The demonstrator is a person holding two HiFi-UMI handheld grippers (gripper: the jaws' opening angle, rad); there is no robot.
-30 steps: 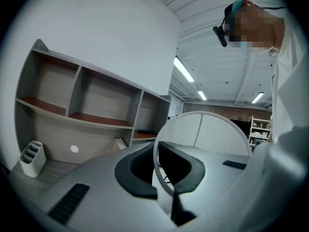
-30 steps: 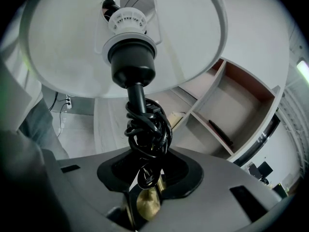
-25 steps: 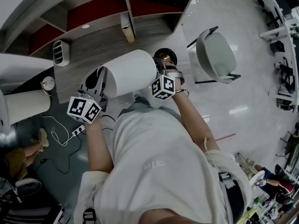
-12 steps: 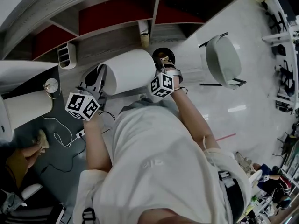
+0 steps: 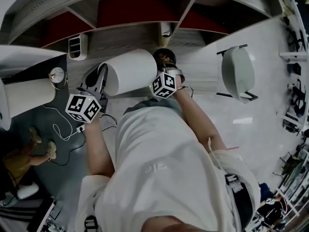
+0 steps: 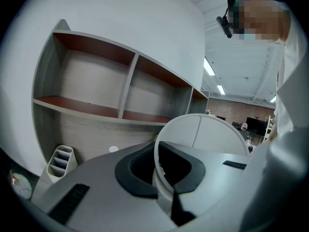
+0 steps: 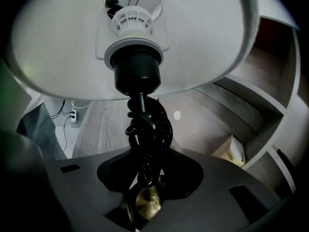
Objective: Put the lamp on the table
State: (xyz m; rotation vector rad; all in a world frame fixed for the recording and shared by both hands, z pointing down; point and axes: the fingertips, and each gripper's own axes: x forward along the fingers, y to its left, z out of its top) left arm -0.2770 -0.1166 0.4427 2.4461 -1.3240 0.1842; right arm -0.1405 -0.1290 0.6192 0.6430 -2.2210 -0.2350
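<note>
Where the jaws of the left gripper (image 6: 166,190) meet, they are closed on the thin white rim of the shade (image 6: 207,129), with the rim passing between the dark pads. Jaws of the right gripper (image 7: 142,197) are part-way apart and clamp the stem (image 7: 144,129) of the lamp (image 5: 130,71). A black cord is wound round the stem, and brass shows low between the pads. Above that grip the stem runs up to a black socket inside the shade.

Head view: the lamp lies on its side between both grippers, its shade towards the left gripper (image 5: 102,79) and its stem at the right gripper (image 5: 166,64). It is held over the near edge of the table (image 5: 118,40); contact with the surface cannot be confirmed.

A white pen holder (image 5: 77,46) stands at the surface's back edge towards the left corner. A pale box (image 5: 165,30) stands at the back edge under the shelf (image 5: 145,11). A chair (image 5: 237,71) stands on the floor off the right edge
</note>
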